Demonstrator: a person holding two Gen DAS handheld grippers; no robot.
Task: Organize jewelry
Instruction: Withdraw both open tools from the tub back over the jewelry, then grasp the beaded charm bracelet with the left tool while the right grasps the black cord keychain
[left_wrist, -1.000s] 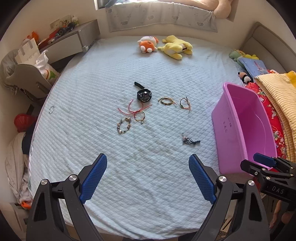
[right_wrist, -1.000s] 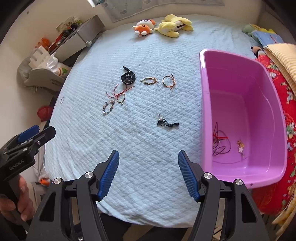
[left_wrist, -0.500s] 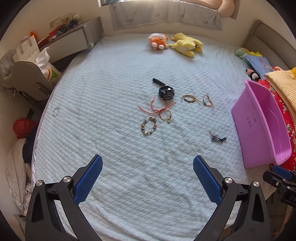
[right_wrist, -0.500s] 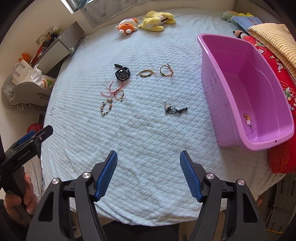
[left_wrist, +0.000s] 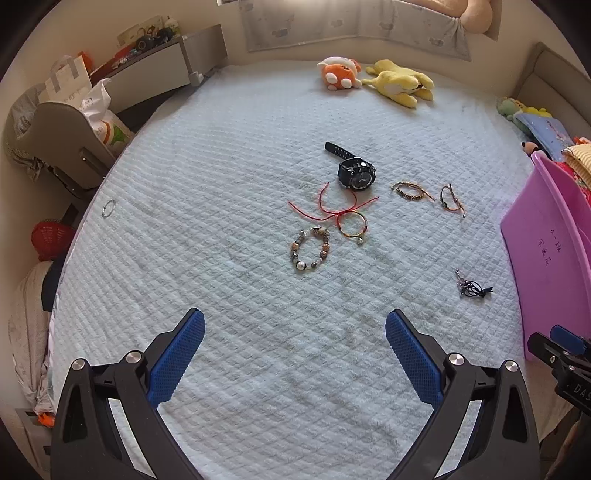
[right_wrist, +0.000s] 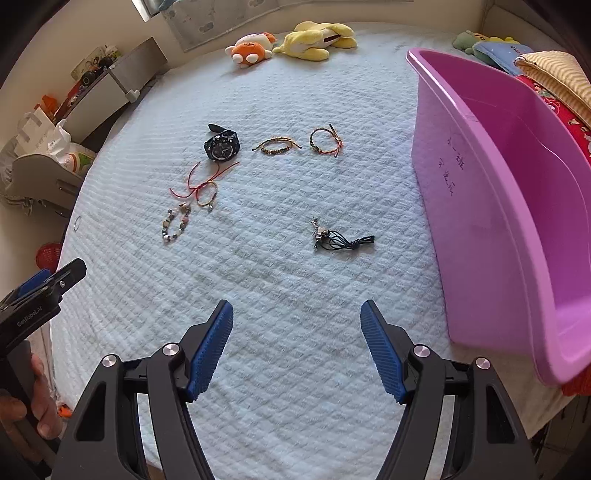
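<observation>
Left wrist view: the left gripper (left_wrist: 295, 343) is hanging with jaws wide apart and nothing between them, tilted down over the bed (left_wrist: 221, 184). The beaded bracelet (left_wrist: 310, 249) is lying straight ahead of it, the watch (left_wrist: 356, 173) farther beyond, the pink tub (left_wrist: 543, 251) off to its right.

Right wrist view: the right gripper (right_wrist: 297, 349) is also standing parted and empty. The dark cord charm (right_wrist: 340, 238) is lying just ahead, probably its target, being nearest the tub.

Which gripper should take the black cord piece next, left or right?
Right. The black cord piece lies almost straight ahead of the open, empty right gripper, near the pink bin. From the left gripper it sits far off to the side.
</observation>
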